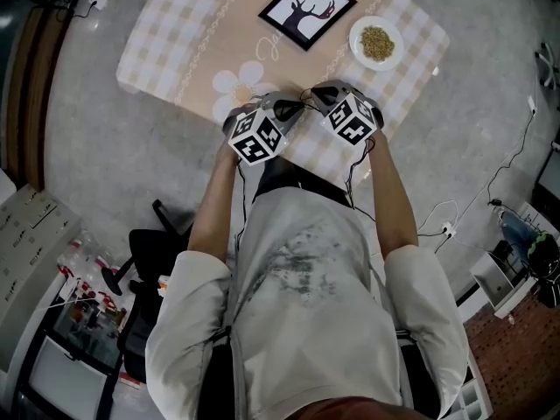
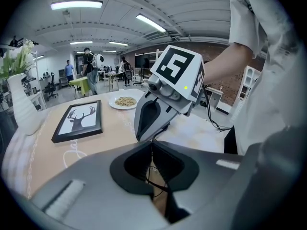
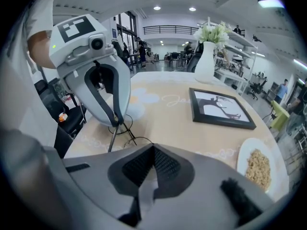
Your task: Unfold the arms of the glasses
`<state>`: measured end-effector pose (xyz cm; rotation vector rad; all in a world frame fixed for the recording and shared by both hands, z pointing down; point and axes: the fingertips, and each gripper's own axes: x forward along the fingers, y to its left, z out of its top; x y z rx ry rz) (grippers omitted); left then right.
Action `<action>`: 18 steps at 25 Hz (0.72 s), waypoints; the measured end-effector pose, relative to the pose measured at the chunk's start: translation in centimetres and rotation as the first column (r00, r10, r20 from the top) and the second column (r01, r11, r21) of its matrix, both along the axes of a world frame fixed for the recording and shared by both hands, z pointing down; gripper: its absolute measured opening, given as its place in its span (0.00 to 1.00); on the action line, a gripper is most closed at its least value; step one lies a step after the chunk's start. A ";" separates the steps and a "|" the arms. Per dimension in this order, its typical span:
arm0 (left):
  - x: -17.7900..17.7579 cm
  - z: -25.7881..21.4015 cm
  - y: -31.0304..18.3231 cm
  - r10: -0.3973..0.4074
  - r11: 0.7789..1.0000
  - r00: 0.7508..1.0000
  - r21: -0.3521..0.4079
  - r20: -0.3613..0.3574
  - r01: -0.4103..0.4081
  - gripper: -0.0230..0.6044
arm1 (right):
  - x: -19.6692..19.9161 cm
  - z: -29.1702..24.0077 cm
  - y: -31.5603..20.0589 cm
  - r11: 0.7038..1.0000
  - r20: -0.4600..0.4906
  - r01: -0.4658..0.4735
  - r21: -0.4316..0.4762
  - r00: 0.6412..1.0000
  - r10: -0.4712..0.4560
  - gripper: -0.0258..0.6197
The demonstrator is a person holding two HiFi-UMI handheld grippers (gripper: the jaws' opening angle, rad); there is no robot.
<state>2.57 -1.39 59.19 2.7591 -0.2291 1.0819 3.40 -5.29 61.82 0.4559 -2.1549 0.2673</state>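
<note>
Operator: Head view first. Glasses [image 1: 298, 105] sit on the person's side of the deer picture [image 1: 307, 9], well apart from it, by the near edge of the table [image 1: 166, 51]. My left gripper [image 1: 282, 110] and right gripper [image 1: 320, 96] meet over them, marker cubes nearly touching.

Desk: Anything else close by?

Operator: Plate of grain [image 1: 376, 43] just beside the picture, well away from the work.

Desk: Left gripper view?

Operator: Jaws together, thin black frame wire [image 2: 153, 174] pinched in the seam. The right gripper's tips come nose to nose with mine; the picture lies beyond, off to the left.

Desk: Right gripper view?

Operator: Jaws closed here too. A thin wire runs into the seam, so I read it as a clamp on one arm. The left gripper holds a round rim [image 3: 117, 127] upright, with the picture beyond to the right.

Desk: How would you make the swing?

Operator: My judgement: left holds the front fixed, right draws the arm outward in an arc about the hinge, slowly, no twist. The wire looks thin and springy; a straight pull could bend it or slip it free. The hinge is too small to make out.
</note>
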 end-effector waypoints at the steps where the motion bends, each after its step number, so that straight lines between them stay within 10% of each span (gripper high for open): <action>1: -0.1 -0.1 0.0 -0.002 1.000 1.000 0.002 -0.002 0.002 0.07 | 0.0 0.0 0.0 1.000 0.000 -0.001 0.000 1.000 0.001 0.06; 18: -1.4 -1.4 0.7 -0.065 0.998 0.997 0.013 -0.041 0.066 0.06 | -0.3 -0.1 0.0 1.000 0.000 0.004 0.017 1.000 -0.004 0.06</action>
